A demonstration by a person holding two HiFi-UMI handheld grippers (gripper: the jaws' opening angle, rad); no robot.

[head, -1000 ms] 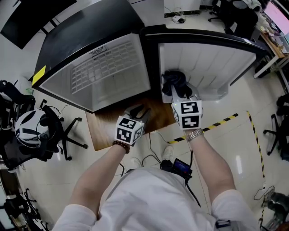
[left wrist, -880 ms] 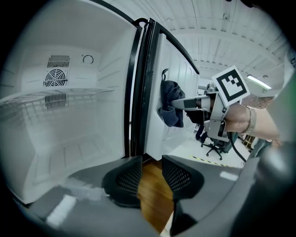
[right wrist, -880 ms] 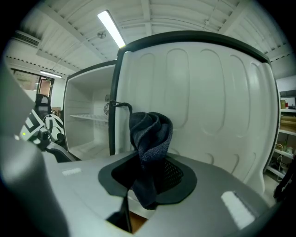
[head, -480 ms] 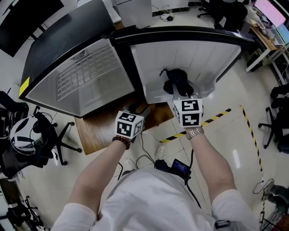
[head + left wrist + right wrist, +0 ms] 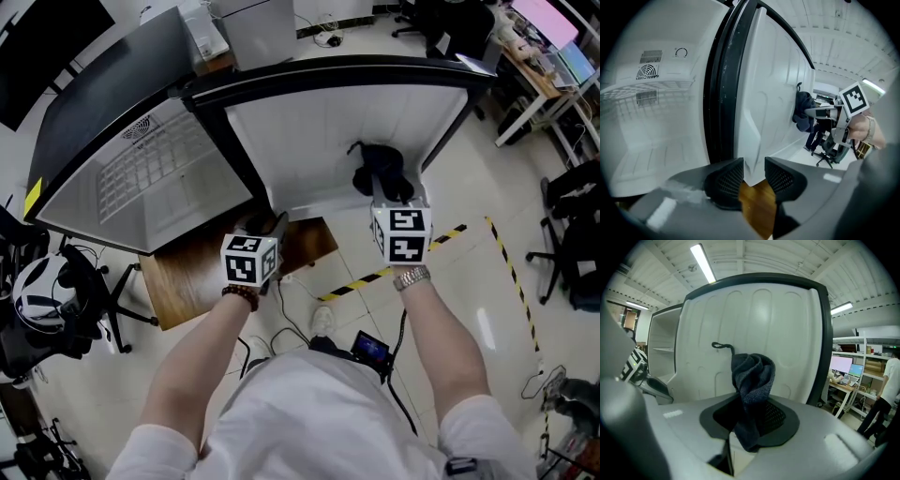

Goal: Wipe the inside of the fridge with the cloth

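Observation:
The fridge lies open below me, with its white compartment and wire shelf (image 5: 141,178) at the left. The white inner face of its door (image 5: 319,131) is at the centre. A dark blue cloth (image 5: 380,173) is bunched against that door face. My right gripper (image 5: 386,192) is shut on the cloth (image 5: 752,380), which sticks up from between the jaws. My left gripper (image 5: 267,225) is at the door's lower corner (image 5: 751,171). Its jaws are closing with the corner's edge showing between the pads, apart from them. The right gripper (image 5: 813,112) and the cloth (image 5: 802,117) also show in the left gripper view.
A wooden board (image 5: 187,272) lies under the fridge's front. Yellow-black tape (image 5: 450,234) runs across the floor at the right, and cables trail near my feet. An office chair with a helmet (image 5: 42,291) stands at the left. Desks with monitors (image 5: 553,47) and a person (image 5: 886,394) are at the right.
The door's inner face has swung wider toward the centre of the view. My left gripper has shifted left to the door's lower corner. The right gripper keeps the cloth on the door.

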